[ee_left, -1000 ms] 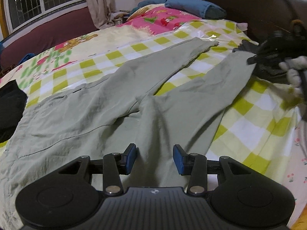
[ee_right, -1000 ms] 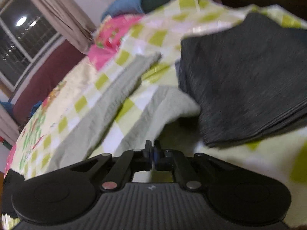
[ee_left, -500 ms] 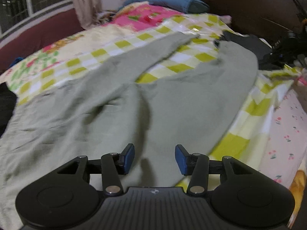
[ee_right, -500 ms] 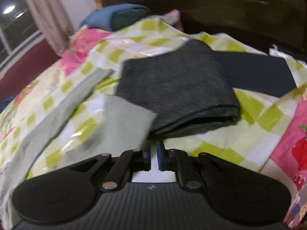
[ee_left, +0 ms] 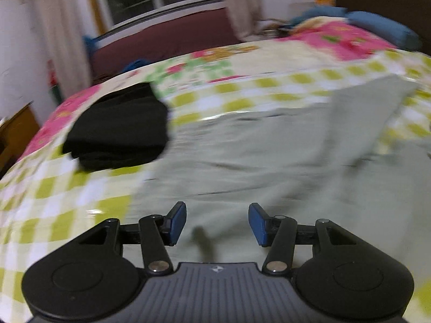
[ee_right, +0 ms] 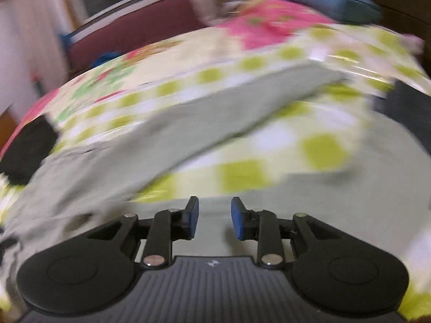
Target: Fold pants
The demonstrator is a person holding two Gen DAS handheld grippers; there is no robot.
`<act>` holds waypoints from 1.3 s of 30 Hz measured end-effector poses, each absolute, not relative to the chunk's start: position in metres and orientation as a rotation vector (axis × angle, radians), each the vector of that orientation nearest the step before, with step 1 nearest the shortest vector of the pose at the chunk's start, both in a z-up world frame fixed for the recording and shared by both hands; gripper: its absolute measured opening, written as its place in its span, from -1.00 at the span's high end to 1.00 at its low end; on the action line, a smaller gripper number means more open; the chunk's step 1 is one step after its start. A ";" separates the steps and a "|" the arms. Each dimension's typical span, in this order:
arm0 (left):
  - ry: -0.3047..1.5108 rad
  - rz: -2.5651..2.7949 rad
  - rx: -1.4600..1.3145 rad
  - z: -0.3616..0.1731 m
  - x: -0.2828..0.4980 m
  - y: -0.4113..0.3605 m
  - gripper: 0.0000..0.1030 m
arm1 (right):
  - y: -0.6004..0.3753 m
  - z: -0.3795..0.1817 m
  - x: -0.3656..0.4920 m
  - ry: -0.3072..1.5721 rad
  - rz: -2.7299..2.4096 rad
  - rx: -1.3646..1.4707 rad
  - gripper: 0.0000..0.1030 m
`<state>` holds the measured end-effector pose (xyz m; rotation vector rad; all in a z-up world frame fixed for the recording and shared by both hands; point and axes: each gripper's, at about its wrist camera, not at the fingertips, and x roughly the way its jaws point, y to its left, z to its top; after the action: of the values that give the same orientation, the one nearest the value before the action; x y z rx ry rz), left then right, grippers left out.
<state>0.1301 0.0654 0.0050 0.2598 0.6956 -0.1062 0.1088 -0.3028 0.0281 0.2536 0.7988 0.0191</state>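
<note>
Both our left gripper [ee_left: 217, 223] and right gripper [ee_right: 214, 218] have just been opening, empty, so a blurred, hurried grab could bunch the pants [ee_left: 256, 156].

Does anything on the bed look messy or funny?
Yes. The grey-green pants lie wrinkled, with their legs splayed apart instead of stacked. A folded black garment sits tidy beside them. Nothing looks spilled or torn.
</note>
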 end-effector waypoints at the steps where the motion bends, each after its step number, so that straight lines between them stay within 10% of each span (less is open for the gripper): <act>1: 0.700 -0.077 0.261 0.001 0.137 0.075 -0.25 | -0.286 0.028 0.116 0.805 0.067 0.240 0.44; 22: 0.765 0.007 0.199 -0.029 0.114 0.164 -0.47 | 0.051 -0.031 0.265 0.965 0.575 0.096 0.22; 39: 0.687 -0.277 0.297 0.022 0.223 0.136 -0.48 | -0.096 0.005 0.330 0.938 0.561 -0.127 0.00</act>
<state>0.2233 0.1360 0.0223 0.2974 0.6871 -0.2769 0.3300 -0.0958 0.0046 -0.1271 0.9380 0.5610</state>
